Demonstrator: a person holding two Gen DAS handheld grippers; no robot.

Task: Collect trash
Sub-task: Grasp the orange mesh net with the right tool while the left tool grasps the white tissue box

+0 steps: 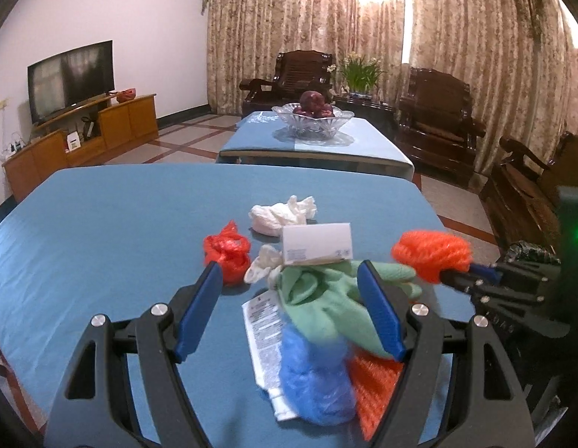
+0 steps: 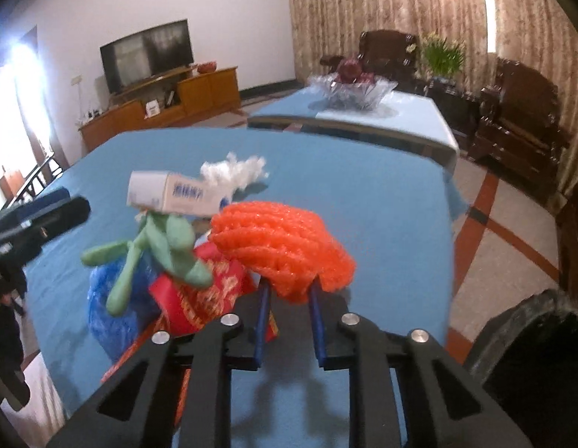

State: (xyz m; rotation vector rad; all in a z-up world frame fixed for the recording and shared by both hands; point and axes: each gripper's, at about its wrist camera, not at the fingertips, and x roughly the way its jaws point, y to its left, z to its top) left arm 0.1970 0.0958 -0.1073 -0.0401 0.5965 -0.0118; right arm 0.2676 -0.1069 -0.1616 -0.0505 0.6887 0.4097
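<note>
My left gripper [image 1: 289, 298] hangs with jaws spread wide; my right gripper [image 2: 289, 295], at its three o'clock, is clamped.

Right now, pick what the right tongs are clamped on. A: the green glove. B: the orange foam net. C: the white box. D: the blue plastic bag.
B: the right tongs are closed on the orange foam net, held up off the blue tablecloth, while the green glove, white box and blue plastic bag lie in the pile to their left.
</note>
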